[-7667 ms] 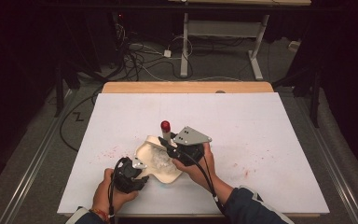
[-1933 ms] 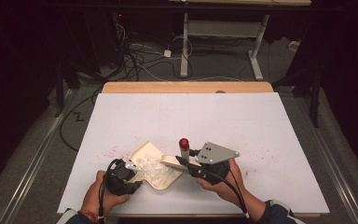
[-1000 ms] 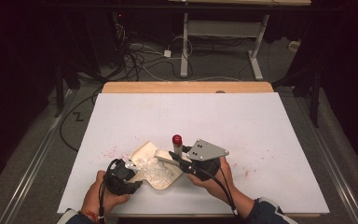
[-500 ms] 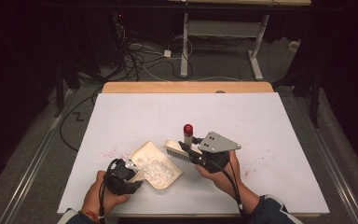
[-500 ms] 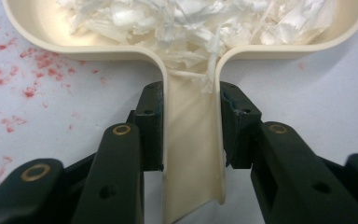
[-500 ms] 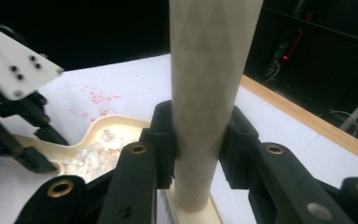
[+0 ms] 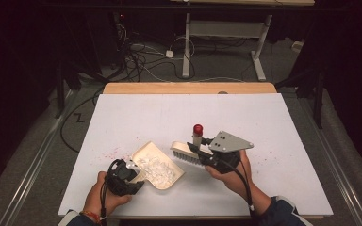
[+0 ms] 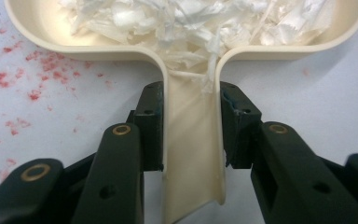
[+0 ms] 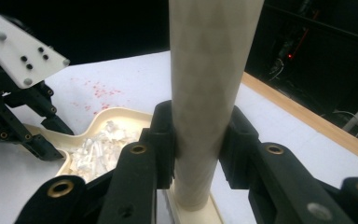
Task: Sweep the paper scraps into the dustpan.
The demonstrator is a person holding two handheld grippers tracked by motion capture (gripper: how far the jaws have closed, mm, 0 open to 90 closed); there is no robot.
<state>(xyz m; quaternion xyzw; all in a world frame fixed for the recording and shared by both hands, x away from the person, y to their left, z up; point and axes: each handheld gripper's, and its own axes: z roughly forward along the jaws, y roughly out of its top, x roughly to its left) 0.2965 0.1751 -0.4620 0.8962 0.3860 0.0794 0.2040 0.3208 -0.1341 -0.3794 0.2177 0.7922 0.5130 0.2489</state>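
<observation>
From the high view, a cream dustpan lies on the white table near its front edge, left of centre, holding a heap of white shreds. The left gripper holds its handle. Just to the right, the right gripper carries a brush with a red-capped handle, apart from the dustpan's rim.

In the left gripper view, the jaws pinch the dustpan's flat handle from both sides. The dustpan looks like thin, stiff, light plastic; the handle is the sensible hold, kept level because the loose shreds would likely spill or blow off. Red flecks dot the table.

In the right gripper view, the jaws clamp the brush's round, smooth handle, which stands upright. It seems rigid but could twist in the grip.
</observation>
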